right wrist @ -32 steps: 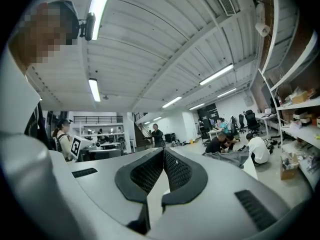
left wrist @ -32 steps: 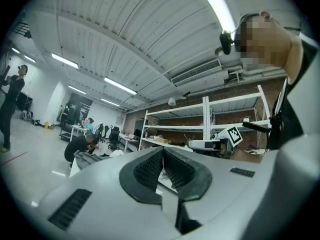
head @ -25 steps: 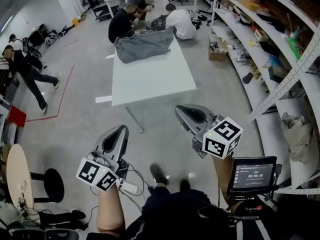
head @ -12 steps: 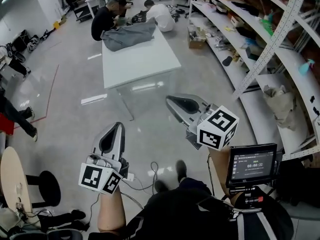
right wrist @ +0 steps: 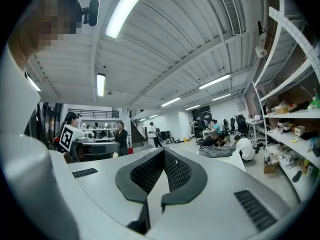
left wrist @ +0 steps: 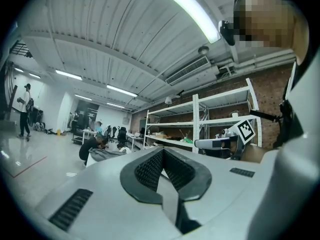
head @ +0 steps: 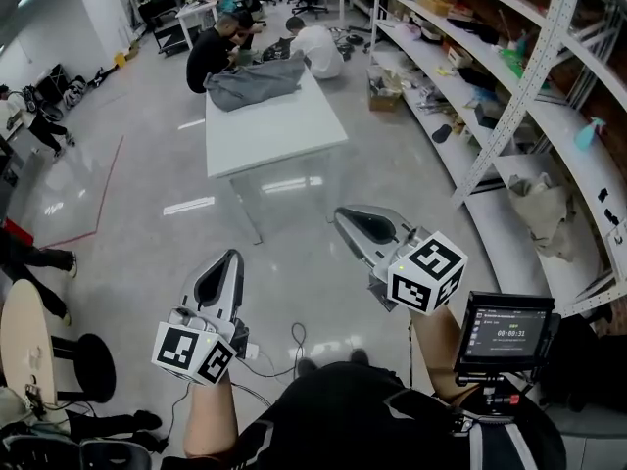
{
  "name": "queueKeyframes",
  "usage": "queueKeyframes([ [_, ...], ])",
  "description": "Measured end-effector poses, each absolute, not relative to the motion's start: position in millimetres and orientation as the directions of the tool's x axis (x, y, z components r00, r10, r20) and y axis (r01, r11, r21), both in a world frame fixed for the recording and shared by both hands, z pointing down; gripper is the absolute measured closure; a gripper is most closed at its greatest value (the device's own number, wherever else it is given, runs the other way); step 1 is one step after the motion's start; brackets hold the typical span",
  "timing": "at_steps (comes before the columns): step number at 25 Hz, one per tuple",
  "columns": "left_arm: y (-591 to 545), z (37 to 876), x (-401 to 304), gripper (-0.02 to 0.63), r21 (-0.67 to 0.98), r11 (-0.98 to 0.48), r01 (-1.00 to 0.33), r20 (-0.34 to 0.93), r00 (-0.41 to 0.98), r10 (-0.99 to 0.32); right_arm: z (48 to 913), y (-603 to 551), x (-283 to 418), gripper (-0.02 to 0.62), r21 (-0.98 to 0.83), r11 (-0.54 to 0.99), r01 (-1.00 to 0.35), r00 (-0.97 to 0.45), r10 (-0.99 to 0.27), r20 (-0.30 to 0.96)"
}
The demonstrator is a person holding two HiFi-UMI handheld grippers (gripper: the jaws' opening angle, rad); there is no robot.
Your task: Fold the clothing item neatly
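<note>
A crumpled grey clothing item (head: pixel 257 77) lies at the far end of a white table (head: pixel 274 130), well ahead of me across the floor. It also shows small in the right gripper view as a grey heap (right wrist: pixel 218 150), and in the left gripper view (left wrist: pixel 107 153). My left gripper (head: pixel 227 262) is held low at the left, jaws shut with nothing between them. My right gripper (head: pixel 351 217) is at the right, also shut and empty. Both are far short of the table and point toward it.
Two people crouch on the floor behind the table (head: pixel 214 49) (head: pixel 315 47). Long metal shelving (head: pixel 509 76) with clutter runs along the right. A round stool (head: pixel 83 361) and small table stand at my left. A monitor (head: pixel 506 330) hangs by my right arm. Cables (head: pixel 284 346) lie near my feet.
The view has shifted as I walk: the table and shelving slid in the frame, and both grippers stay raised in front of me, still shut.
</note>
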State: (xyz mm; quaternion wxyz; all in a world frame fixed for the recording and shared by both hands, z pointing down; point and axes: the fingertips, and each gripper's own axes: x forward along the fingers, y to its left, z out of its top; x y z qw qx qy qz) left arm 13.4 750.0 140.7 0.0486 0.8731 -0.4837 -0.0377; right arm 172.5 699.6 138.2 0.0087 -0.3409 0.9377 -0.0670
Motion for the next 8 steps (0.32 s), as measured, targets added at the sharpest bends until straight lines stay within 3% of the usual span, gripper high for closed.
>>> queueKeyframes([
  [8, 760, 156, 24, 0.606, 0.149, -0.518, -0.842, 0.006, 0.525, -0.851, 146, 715, 194, 0.589, -0.11, 0.736, -0.668, -0.742, -0.67, 0.023],
])
